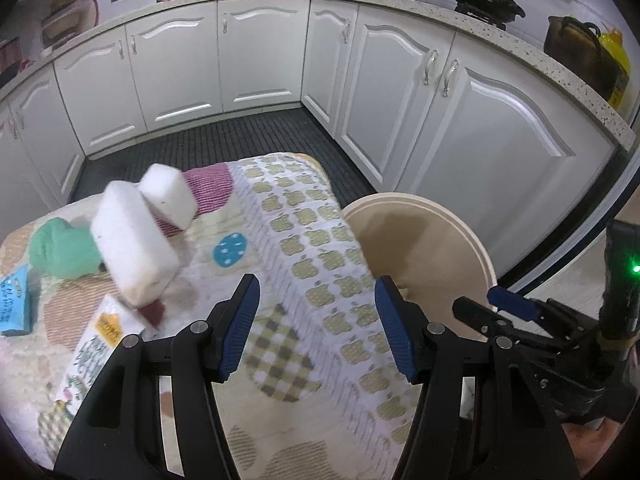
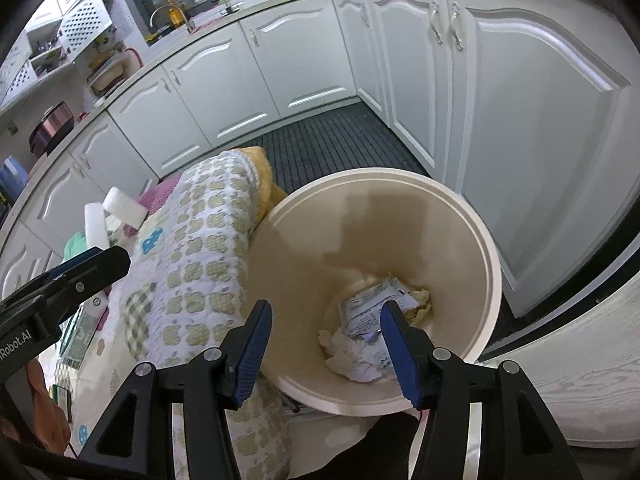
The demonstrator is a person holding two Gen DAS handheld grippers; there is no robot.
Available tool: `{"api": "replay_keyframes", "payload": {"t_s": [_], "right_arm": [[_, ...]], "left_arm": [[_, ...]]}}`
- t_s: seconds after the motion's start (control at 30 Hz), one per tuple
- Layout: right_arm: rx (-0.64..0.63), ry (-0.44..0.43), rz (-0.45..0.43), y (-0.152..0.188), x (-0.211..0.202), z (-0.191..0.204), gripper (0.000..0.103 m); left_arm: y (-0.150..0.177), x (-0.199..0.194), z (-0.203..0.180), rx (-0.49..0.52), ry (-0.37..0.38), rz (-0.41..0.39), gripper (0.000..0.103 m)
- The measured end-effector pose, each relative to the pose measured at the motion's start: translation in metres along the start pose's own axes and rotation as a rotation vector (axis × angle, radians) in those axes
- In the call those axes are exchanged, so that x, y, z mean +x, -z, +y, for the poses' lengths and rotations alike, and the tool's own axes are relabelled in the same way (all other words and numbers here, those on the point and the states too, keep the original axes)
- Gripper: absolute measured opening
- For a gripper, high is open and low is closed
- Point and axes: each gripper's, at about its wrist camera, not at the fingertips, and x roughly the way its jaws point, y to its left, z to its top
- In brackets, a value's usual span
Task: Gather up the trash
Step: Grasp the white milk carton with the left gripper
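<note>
Cream plastic forms the round bin (image 2: 472,216) beside the table, holding crumpled paper and wrappers (image 2: 372,320) at its bottom, so trash already lies inside. The right gripper (image 2: 326,344) hangs over the bin's mouth, jaws apart and empty, probably just after a drop. The left gripper (image 1: 316,320), also released and empty, hovers above the quilted cloth (image 1: 304,240), where white foam blocks (image 1: 132,240), a green wad (image 1: 60,252) and packets (image 1: 96,344) wait at ten o'clock. White kitchen cabinets (image 1: 256,52) ring a dark floor.
</note>
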Motion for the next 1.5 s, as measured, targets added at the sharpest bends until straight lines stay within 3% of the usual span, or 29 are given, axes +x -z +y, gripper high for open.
{"api": "replay_keyframes", "payload": {"t_s": [0.47, 0.87, 1.17, 1.33, 1.5], "right_arm": [[-0.094, -0.077, 0.024, 0.009, -0.001, 0.062, 0.06], [-0.151, -0.123, 0.076, 0.017, 0.013, 0.109, 0.063], [-0.179, -0.138, 0.106, 0.021, 0.019, 0.132, 0.064], [-0.203, -0.154, 0.125, 0.027, 0.022, 0.146, 0.064], [-0.23, -0.203, 0.16, 0.039, 0.027, 0.164, 0.064]], "left_arm": [[0.025, -0.02, 0.074, -0.047, -0.026, 0.052, 0.059], [0.054, -0.027, 0.143, 0.02, -0.098, 0.101, 0.065], [0.057, 0.008, 0.139, 0.085, -0.104, 0.176, 0.065], [0.056, 0.004, 0.151, 0.018, -0.077, 0.173, 0.057], [0.054, -0.024, 0.179, -0.044, -0.09, 0.155, 0.056]]}}
